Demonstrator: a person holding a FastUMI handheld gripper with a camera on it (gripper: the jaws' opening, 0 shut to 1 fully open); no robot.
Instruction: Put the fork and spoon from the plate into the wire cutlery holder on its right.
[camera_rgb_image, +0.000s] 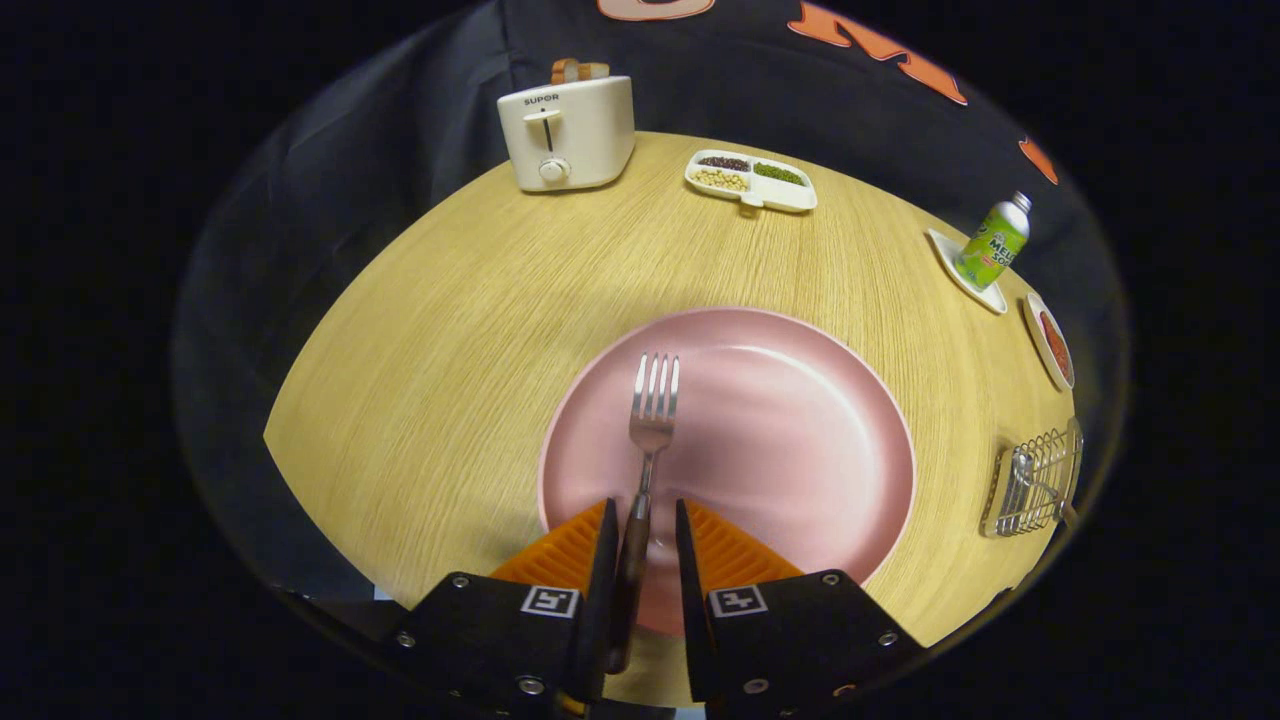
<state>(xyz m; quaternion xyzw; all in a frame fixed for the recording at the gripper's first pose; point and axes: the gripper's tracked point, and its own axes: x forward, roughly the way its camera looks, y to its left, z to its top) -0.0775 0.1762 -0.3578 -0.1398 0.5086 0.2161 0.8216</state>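
straddling one fork (652, 420), gripper (641, 530) (one plate (800, 420))

Gripper (640, 530) low over near rim of pink plate (800, 420), fingers straddling dark handle of fork (652, 400); handle against the left finger, a narrow gap to the right one, so not clamped. Fork tines pointing away, lying on plate. Wire cutlery holder (1035, 480) right of plate near table edge, with a piece of cutlery inside. Beyond plate on wooden table (450, 330): toaster (567, 130) with bread, divided dish (752, 180) of beans, green bottle (992, 243) on white coaster, small dish (1050, 340)
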